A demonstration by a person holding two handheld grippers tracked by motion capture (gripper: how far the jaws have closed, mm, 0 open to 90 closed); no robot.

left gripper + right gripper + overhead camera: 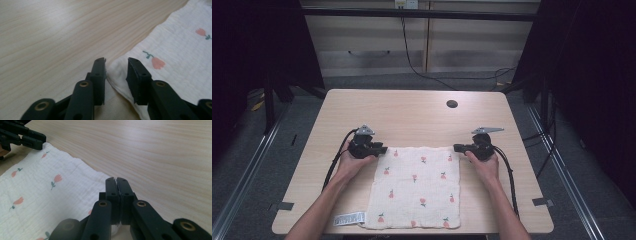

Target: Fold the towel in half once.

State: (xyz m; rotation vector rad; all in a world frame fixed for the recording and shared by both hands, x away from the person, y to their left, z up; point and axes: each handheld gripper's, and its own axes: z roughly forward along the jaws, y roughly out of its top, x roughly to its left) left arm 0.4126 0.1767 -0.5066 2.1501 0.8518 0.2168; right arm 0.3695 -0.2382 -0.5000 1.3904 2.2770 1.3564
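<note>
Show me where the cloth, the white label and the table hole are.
cloth [417, 187], high view, its middle.
white label [349, 218], high view, middle of the tag.
table hole [452, 104], high view, its dark centre.

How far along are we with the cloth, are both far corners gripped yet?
Done: the cloth lies flat on the table, and the right tongs are closed at its far right corner, seemingly pinching the edge. In hand: the left tongs sit open astride the far left corner, jaws not yet closed. Left: close the left tongs, then presumably lift or fold; no fold is visible so far.
</note>
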